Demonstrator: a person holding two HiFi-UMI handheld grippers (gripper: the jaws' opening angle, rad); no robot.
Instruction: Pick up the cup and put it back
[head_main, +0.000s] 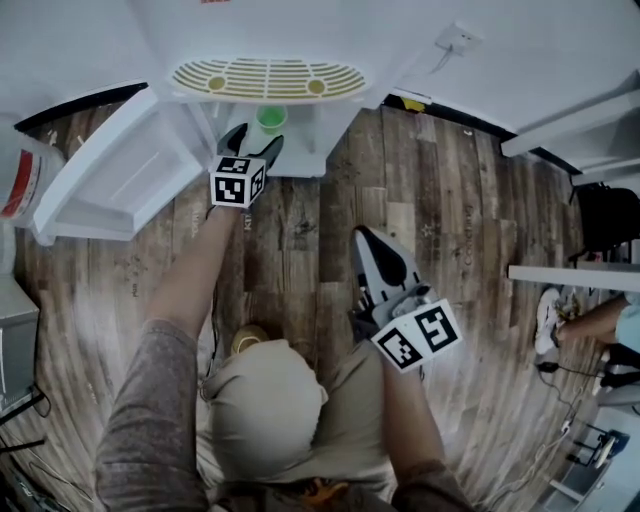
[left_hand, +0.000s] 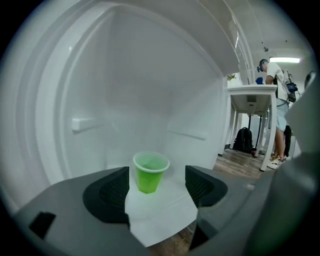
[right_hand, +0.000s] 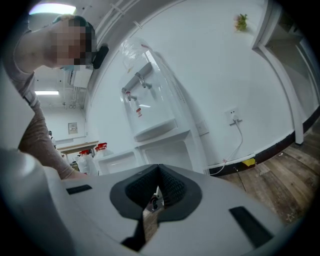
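Holding left gripper (left_hand: 156, 186) spread, with cup (left_hand: 150, 172) upright just beyond its tips, untouched, on white shelf (left_hand: 161, 212) — right gripper (right_hand: 158, 193) pressed together, empty, well behind.

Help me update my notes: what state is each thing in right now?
Cup: upright inside the cabinet, not gripped.
Cabinet door: open.
Left gripper: jaws open, clear of the cup.
Right gripper: jaws shut, empty.
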